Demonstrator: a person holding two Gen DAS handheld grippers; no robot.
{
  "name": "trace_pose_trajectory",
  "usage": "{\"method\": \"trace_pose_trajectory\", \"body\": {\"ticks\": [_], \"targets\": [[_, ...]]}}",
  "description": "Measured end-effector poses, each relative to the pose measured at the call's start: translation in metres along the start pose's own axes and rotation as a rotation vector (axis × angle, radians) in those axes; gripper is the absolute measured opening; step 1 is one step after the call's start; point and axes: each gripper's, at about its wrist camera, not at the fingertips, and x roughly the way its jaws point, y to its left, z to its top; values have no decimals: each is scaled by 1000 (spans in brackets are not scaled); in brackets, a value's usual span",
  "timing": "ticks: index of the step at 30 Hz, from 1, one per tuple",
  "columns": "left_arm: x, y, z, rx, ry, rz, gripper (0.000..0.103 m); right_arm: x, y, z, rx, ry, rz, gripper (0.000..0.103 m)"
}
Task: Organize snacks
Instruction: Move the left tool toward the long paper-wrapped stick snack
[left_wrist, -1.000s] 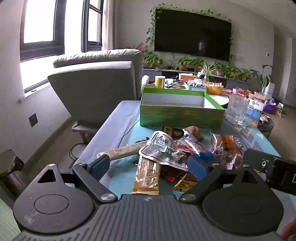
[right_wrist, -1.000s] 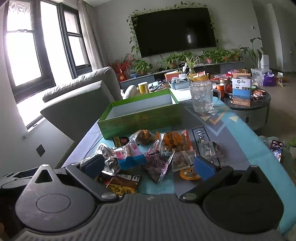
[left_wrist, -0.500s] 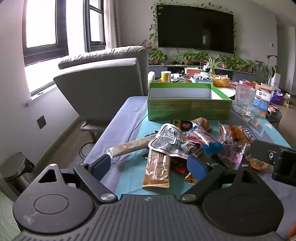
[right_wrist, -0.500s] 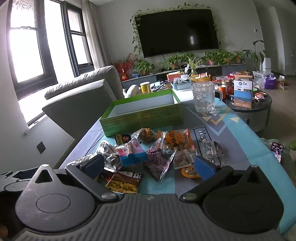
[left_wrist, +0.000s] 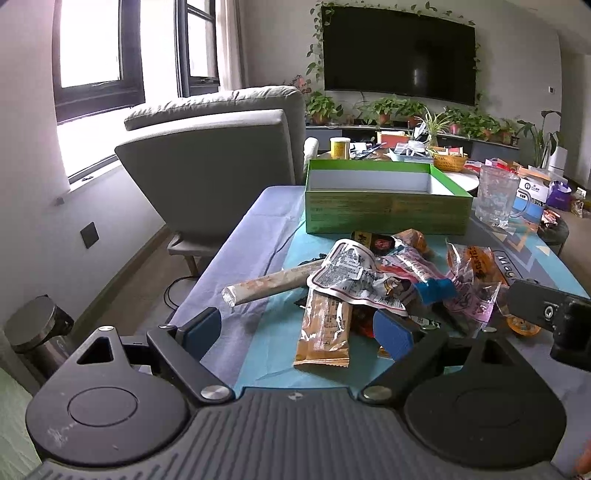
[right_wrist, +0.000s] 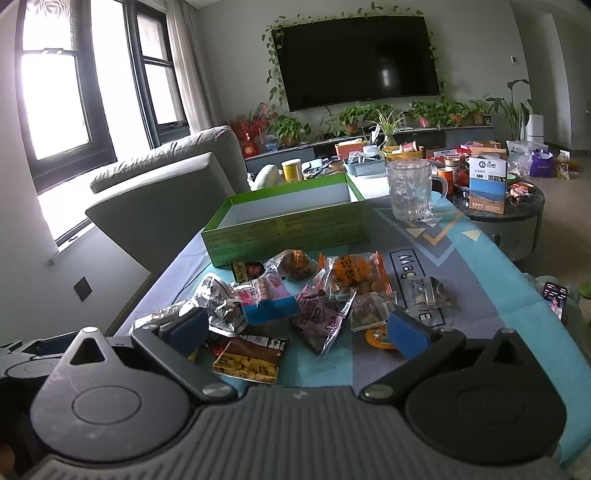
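- Snack packets (right_wrist: 306, 295): loose heap on the near half of the table (right_wrist: 480, 273), just in front of the green box; none inside the box.
- Green box (right_wrist: 288, 229): open, white-lined, empty as far as visible; stands behind the heap, touching or nearly touching the rearmost packets.
- Orange nut packet (right_wrist: 356, 275): right of the heap's centre, lying flat.
- Pink-printed clear packet (right_wrist: 319, 319): in front of the orange one, overlapping neighbours.
- Brown packet with yellow pieces (right_wrist: 249, 356): nearest the right gripper, between its fingers in the view but untouched.
- Long tan wrapped stick (left_wrist: 266, 286): left edge of the heap, lying across the blue cloth.
- Tan bar packet (left_wrist: 325, 332): front of the heap in the left wrist view.
- Glass mug (right_wrist: 412, 190): upright, right of the box, apart from it.
- Left gripper (left_wrist: 297, 332): jaws spread wide, nothing between the pads; hovers over the heap's near edge.
- Right gripper (right_wrist: 295, 332): jaws visibly apart, gripping nothing; also above the near packets.
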Motion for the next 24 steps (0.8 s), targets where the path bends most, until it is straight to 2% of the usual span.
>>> {"method": "trace_pose_trajectory", "body": {"ticks": [8, 24], "targets": [[-2, 2, 0, 3, -11, 25, 89, -2, -1, -1, -1, -5, -2, 45], [0, 1, -1, 7, 2, 28, 89, -2, -2, -2, -1, 0, -8, 45]]}}
